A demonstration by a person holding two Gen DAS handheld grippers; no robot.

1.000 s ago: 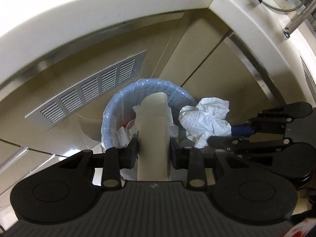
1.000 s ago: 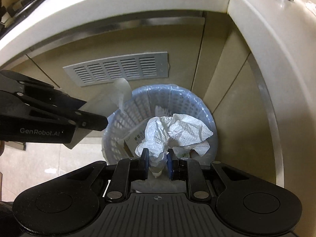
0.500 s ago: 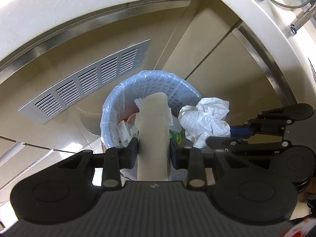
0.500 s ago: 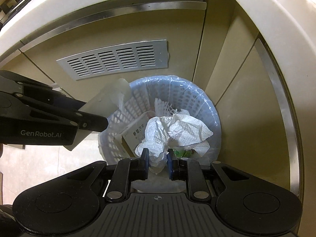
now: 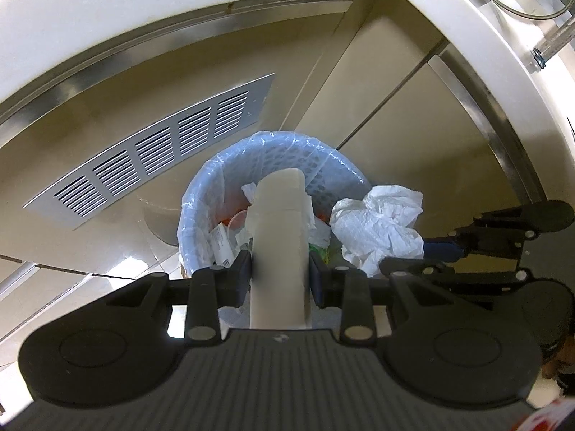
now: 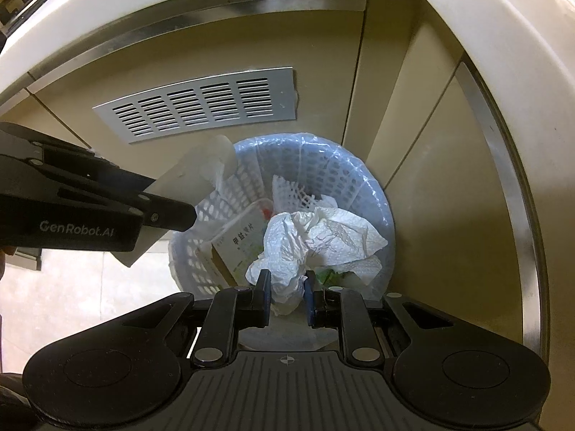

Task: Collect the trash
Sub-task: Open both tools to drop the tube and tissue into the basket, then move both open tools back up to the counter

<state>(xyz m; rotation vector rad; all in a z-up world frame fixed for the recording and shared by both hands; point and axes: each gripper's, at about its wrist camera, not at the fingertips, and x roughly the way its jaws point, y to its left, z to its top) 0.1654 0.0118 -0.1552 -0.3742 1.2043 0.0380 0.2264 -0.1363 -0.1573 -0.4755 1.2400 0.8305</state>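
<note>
Trash in two pieces hangs over a round white lattice wastebasket (image 6: 323, 165) lined with a thin bluish clear plastic bag and standing on the floor at the foot of beige cabinet fronts. The first piece is a crumpled white paper towel (image 6: 316, 240), wrinkled into deep folds, with faint reddish marks on one face; its narrow lower end is pinched between the blue pads of the right gripper (image 6: 286, 292), whose jaws stand only a little apart, closed on the paper, while the loose bulk spreads out above the basket's opening. The second piece is a flattened pale beige tube (image 5: 282, 248), matte, with a stepped, rounded far end; the left gripper (image 5: 280, 274) clamps it across its width, jaws partly closed with both pads pressing its sides, and its tip reaches over the basket's near rim. From the right wrist view the tube juts out just beside the basket's left edge. Inside the basket lie a small carton with printed characters (image 6: 235, 248), a scrap of white foam netting (image 6: 291, 190), more white tissue and bits of green and orange waste. A silver louvred vent panel (image 6: 201, 104) is set in the cabinet front behind the basket, below a cream-coloured curved countertop edge (image 5: 179, 10).
</note>
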